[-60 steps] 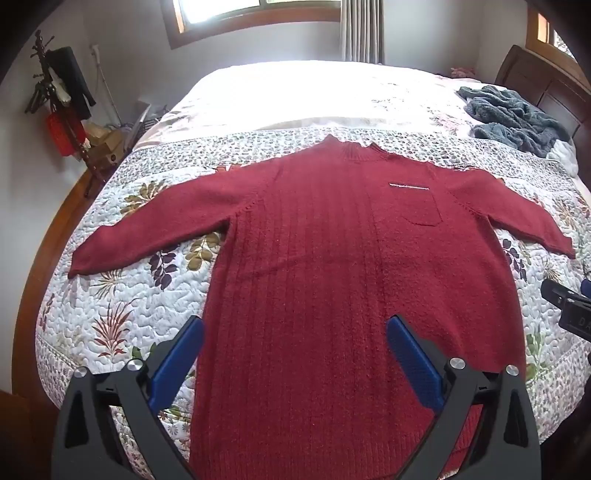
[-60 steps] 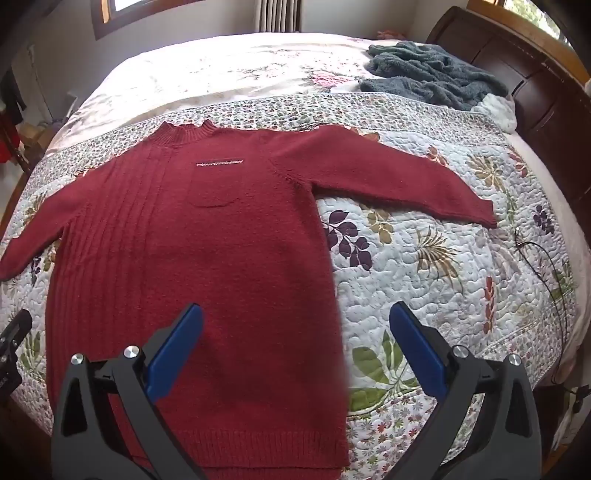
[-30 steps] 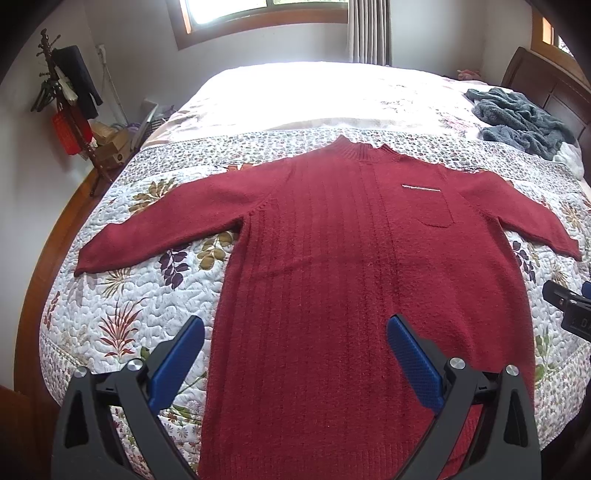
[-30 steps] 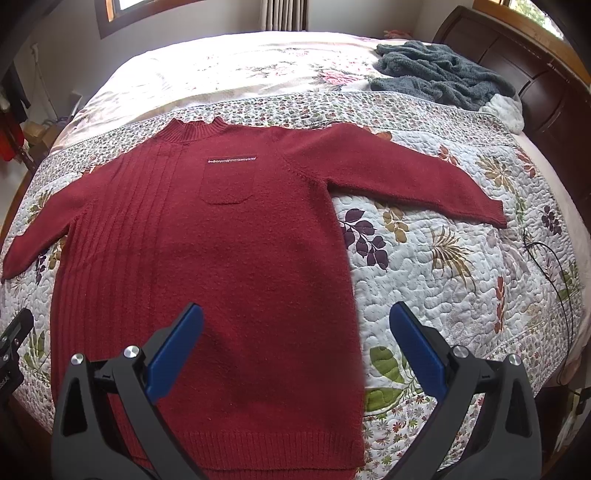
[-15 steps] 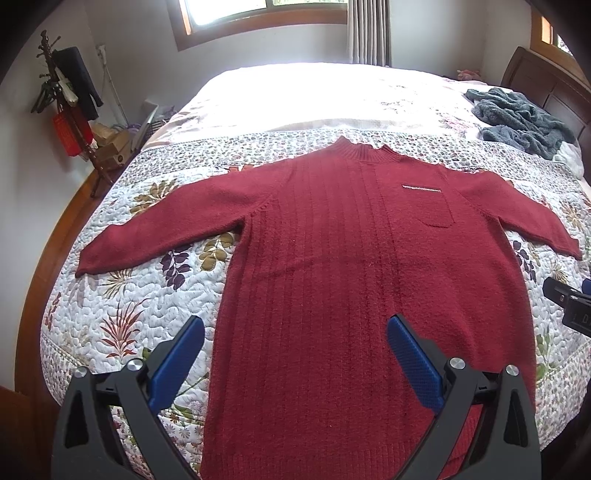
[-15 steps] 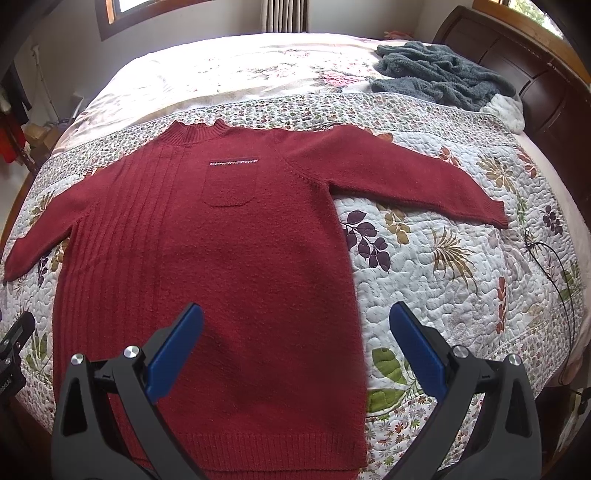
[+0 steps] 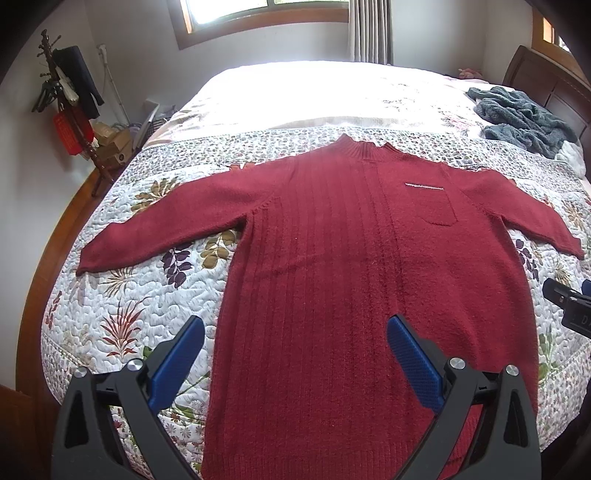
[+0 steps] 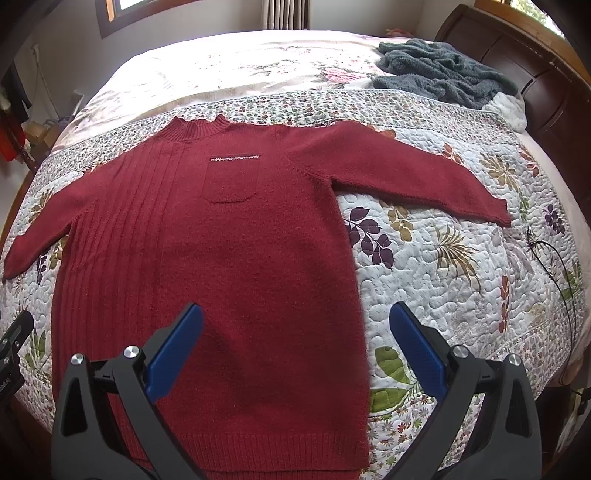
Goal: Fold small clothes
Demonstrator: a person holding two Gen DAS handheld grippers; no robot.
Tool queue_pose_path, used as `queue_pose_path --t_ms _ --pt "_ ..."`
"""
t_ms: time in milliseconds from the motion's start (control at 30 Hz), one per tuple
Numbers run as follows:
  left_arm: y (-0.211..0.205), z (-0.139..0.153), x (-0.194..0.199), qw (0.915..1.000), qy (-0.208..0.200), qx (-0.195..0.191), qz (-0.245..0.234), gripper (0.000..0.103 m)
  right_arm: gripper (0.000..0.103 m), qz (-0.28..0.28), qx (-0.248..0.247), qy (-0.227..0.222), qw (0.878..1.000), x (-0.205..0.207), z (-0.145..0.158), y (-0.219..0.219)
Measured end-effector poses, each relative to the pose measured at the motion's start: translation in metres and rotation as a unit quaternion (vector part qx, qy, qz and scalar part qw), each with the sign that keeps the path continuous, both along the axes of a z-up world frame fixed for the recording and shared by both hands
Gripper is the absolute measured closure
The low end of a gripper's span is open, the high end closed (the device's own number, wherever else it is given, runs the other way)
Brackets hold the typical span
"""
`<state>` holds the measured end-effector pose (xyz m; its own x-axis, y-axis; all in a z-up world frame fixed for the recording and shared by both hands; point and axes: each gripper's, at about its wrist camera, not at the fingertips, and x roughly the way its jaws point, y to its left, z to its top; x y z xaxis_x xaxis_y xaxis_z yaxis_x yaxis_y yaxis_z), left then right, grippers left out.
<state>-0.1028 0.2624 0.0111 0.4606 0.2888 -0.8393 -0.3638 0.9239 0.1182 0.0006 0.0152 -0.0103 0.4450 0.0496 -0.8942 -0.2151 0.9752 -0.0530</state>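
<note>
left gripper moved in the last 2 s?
Yes. In the left wrist view the red sweater and window have slid right, so the left gripper has shifted or turned left; fingers open.

Red sweater (image 8: pixel 221 258) flat on quilt (image 8: pixel 461 295); R tongs (image 8: pixel 295 343) open above.

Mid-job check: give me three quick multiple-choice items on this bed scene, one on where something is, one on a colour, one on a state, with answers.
1. Where does the grey fleece blanket lie?
A. Under the sweater
B. Near the headboard, beyond the sweater's sleeve
C. On the floor

2. What colour is the sweater?
A. Dark red
B. Navy
C. Cream

3. How is the sweater lying on the floral quilt?
A. Folded in half
B. Bunched in a heap
C. Flat, both sleeves spread out

Answers: 1 B, it is crumpled at the bed's far right corner. 2 A, the knit is dark red throughout. 3 C, each sleeve reaches sideways, and both hand-held grippers, left and right, are open above it.
</note>
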Motion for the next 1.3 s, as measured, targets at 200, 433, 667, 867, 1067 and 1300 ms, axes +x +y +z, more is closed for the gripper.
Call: queue_pose_path --t_ms 200,433,667,867,1067,1300 --pt "0.001 0.001 0.0 1.0 0.0 0.001 0.003 0.004 0.003 -0.001 0.002 -0.002 1.0 0.0 0.001 -0.001" --pt "0.001 0.001 0.0 1.0 0.0 0.001 0.003 0.004 0.003 0.0 0.003 -0.002 1.0 0.0 0.002 -0.001" --pt "0.0 0.0 0.0 1.0 0.001 0.002 0.003 0.004 0.003 0.0 0.003 -0.002 1.0 0.0 0.002 0.0" --pt "0.0 0.0 0.0 1.0 0.001 0.004 0.002 0.004 0.003 0.001 0.003 -0.002 1.0 0.001 0.002 0.001" --pt "0.0 0.0 0.001 1.0 0.001 0.004 0.003 0.004 0.003 0.001 0.006 -0.003 1.0 0.002 0.003 0.001" --pt "0.001 -0.005 0.008 1.0 -0.002 -0.008 -0.001 0.004 0.003 -0.002 0.025 -0.01 1.0 0.01 0.004 -0.008"
